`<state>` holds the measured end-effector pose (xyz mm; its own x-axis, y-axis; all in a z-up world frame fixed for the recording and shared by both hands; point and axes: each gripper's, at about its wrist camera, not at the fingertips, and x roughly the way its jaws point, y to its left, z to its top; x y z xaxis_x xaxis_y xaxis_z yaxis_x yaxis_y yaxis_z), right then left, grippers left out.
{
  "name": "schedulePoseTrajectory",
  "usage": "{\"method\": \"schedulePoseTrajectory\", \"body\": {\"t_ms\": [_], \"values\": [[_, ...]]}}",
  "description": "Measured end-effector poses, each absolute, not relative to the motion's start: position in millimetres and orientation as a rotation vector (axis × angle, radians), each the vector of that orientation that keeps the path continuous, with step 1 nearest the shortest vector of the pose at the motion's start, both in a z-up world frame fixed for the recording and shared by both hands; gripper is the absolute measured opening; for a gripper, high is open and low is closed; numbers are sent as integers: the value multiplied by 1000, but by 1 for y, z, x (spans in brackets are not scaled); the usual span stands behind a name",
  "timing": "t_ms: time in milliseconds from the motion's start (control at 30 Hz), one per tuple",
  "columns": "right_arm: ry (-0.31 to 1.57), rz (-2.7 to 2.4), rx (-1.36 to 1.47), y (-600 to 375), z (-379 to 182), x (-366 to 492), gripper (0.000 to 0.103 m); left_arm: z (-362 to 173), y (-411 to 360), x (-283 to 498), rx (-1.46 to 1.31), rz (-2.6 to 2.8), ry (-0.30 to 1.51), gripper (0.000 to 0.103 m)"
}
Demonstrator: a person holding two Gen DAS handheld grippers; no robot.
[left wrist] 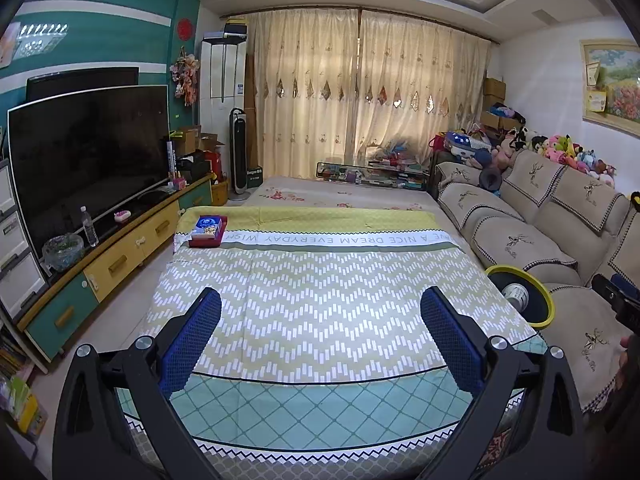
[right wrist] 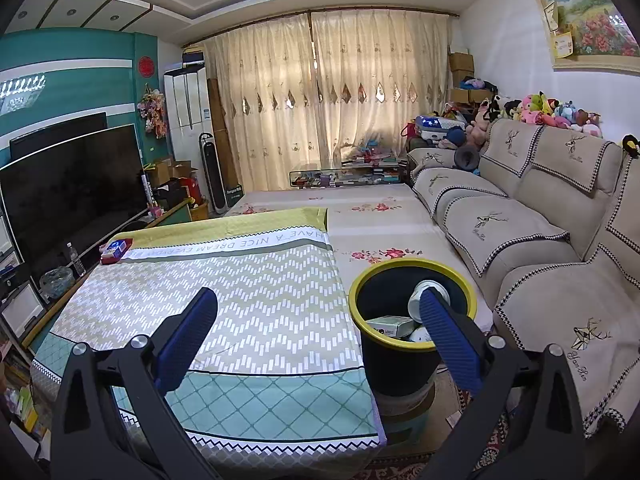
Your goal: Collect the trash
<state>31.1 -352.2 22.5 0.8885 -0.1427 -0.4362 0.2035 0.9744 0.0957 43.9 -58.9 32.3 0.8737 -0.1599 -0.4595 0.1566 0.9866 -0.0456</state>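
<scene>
Yellow-rimmed round black bin [right wrist: 412, 320], holding a carton and cups, sits lower right beside the released right tool [right wrist: 318, 322]; left tool [left wrist: 320, 320] also released.

Bin [right wrist: 412, 320] sits between tabletop [right wrist: 248, 312] and sofa [right wrist: 560, 280], trash inside. Tissue box [left wrist: 208, 230] on tabletop's far-left corner. TV [left wrist: 88, 160] left.

- We count two grippers: the left gripper [left wrist: 320, 312] and the right gripper [right wrist: 318, 316], each with two blue-padded fingers spread wide.
- We see one trash bin [right wrist: 400, 354], black with a yellow rim.
- Inside it we make out one white cup [right wrist: 430, 294] and one small box [right wrist: 390, 325].
- We count one red tray [left wrist: 208, 232] on one patterned tablecloth [left wrist: 320, 280].
- One television [left wrist: 86, 152].
- One water bottle [left wrist: 89, 226].
</scene>
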Motion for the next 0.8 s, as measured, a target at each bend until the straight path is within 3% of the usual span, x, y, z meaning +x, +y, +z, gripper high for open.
{"method": "schedulePoseTrajectory", "body": {"t_ms": [800], "values": [[446, -177, 146, -350, 21, 34, 96, 31, -62, 44, 0, -172, 491, 98]]}}
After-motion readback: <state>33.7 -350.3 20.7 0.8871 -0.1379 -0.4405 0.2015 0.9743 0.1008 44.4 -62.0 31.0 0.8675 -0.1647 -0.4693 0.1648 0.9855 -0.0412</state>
